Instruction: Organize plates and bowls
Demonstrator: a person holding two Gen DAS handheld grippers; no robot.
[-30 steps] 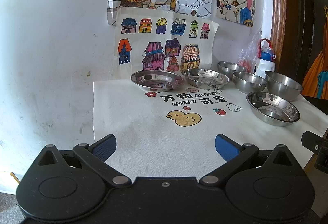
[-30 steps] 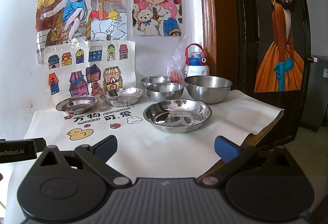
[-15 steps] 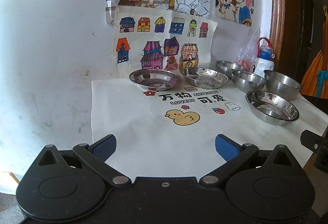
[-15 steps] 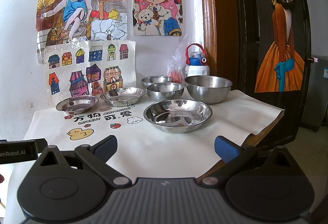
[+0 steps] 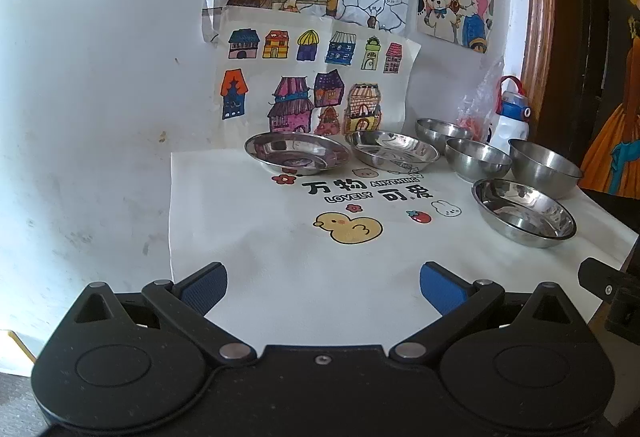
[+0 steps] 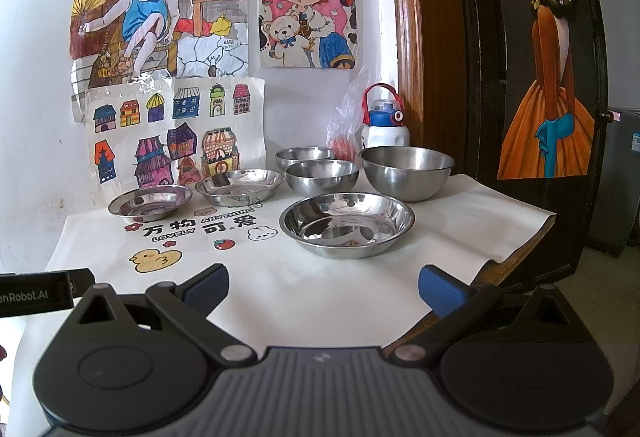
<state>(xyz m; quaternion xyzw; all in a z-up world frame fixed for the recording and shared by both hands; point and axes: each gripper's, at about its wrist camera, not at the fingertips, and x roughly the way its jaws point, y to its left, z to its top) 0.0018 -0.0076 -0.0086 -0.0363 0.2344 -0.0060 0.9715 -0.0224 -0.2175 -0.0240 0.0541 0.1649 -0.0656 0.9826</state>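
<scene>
Both the left claw (image 5: 323, 289) and the right claw (image 6: 322, 291) hover with blue pads spread apart, empty, above the near worktop's white printed cloth (image 6: 320, 289). Three shallow steel plates (image 6: 346, 224) and three round steel bowls (image 6: 406, 171), all shiny, sit at the far side.

The three plates (image 6: 347, 226) and three bowls (image 6: 407, 172) are polished steel — mirror-bright, throwing reflections. Under them lies a matt white cloth (image 6: 320, 289) with a fine grain and printed cartoons. The drawings (image 6: 176, 125) on the wall are paper, slightly crinkled. At the table's back right corner stands a glossy plastic bottle (image 6: 385, 125) — beside it, varnished wood trim (image 6: 412, 37).
</scene>
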